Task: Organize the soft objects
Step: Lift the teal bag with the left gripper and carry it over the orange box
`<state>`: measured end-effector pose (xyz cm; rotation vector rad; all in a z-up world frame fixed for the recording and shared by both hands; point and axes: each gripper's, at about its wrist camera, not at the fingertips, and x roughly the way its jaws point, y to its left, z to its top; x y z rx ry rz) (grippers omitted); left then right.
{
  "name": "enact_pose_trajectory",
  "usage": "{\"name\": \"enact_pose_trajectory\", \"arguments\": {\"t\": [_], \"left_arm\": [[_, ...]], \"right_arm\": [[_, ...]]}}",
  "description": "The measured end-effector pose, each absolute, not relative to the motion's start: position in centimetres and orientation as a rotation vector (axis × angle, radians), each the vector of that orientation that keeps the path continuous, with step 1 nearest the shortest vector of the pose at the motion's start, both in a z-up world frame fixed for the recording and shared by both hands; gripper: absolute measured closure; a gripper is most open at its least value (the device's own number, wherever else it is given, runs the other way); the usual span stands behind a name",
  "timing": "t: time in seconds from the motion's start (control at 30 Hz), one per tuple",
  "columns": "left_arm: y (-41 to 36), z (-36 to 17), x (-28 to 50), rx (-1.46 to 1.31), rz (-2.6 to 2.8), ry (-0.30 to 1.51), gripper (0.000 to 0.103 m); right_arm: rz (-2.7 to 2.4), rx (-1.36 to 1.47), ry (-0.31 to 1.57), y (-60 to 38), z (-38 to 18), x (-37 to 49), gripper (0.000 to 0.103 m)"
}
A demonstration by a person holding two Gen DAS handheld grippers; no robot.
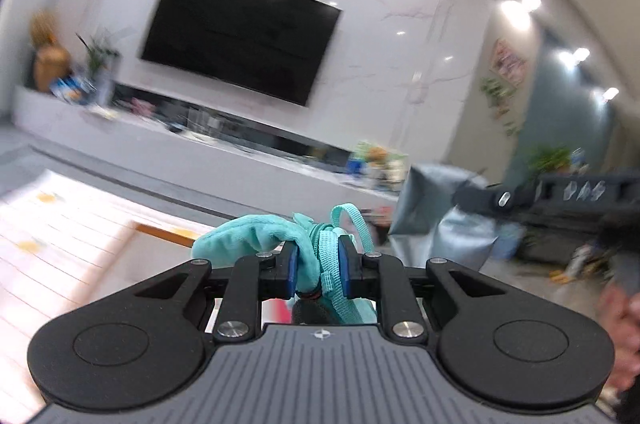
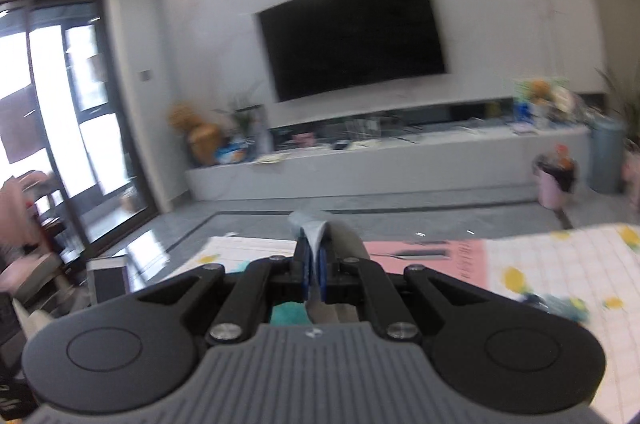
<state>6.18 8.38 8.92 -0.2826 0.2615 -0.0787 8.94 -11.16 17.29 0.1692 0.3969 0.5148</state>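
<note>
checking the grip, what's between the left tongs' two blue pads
In the left wrist view, bunched teal cloth and its teal strap sit pinched between the left tongs' pads.

A dark television (image 1: pixel 240 36) hangs on the marble wall (image 1: pixel 400 24) above a cluttered low console (image 2: pixel 384 160).

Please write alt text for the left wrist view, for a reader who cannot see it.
The left gripper is shut on a teal soft item with a strap. At right, the right gripper pinches grey fabric. Behind them, a blurred wall television.
</note>
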Motion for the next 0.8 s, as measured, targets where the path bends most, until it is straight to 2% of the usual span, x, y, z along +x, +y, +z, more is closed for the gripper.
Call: {"name": "enact_pose_trajectory", "arguments": {"t": [0.13,0.27,0.57,0.8], "left_arm": [[10.2,9.0,5.9,-0.215,0.056,0.275,0.081],[11.6,8.2,6.4,-0.186,0.135,0.363,0.081],[14.0,4.7,7.8,-0.188,0.194,0.552,0.081],[13.3,3.5,8.7,-0.109,0.196,0.626,0.081]], "right_arm": [[0.610,0.123,0.382,-6.7,17.4,8.4,0.101],[0.701,0.100,0.422,-2.7,15.9,8.4,0.101],[0.806,-0.001,0.622,3.3,8.1,10.5,0.101],[0.773,-0.071,0.795,4.2,2.5,13.2,0.100]]}}
